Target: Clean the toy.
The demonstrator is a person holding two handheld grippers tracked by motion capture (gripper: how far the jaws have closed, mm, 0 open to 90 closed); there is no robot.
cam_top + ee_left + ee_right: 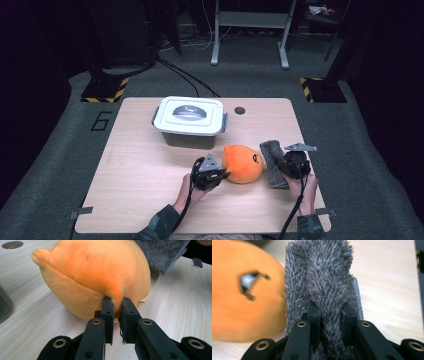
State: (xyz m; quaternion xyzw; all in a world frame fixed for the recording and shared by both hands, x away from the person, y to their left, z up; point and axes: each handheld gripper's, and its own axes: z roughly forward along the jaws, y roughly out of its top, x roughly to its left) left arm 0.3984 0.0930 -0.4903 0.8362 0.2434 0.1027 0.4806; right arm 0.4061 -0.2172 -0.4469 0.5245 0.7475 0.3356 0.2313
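A round orange plush toy (243, 163) lies on the wooden table (135, 170), right of centre near the front. My left gripper (220, 175) is at its left side, shut on a pinch of the orange plush (100, 272), with the fabric bunched between the jaws. A grey fuzzy cloth (272, 162) lies just right of the toy. My right gripper (288, 165) is over it and shut on a raised fold of the grey cloth (324, 282). The toy (239, 297) shows blurred beside that cloth.
A white lidded plastic box (189, 119) with a grey handle stands behind the toy at the table's middle back. A round cable hole (240, 110) sits at the back edge. The person's hands and sleeves come in from the front edge.
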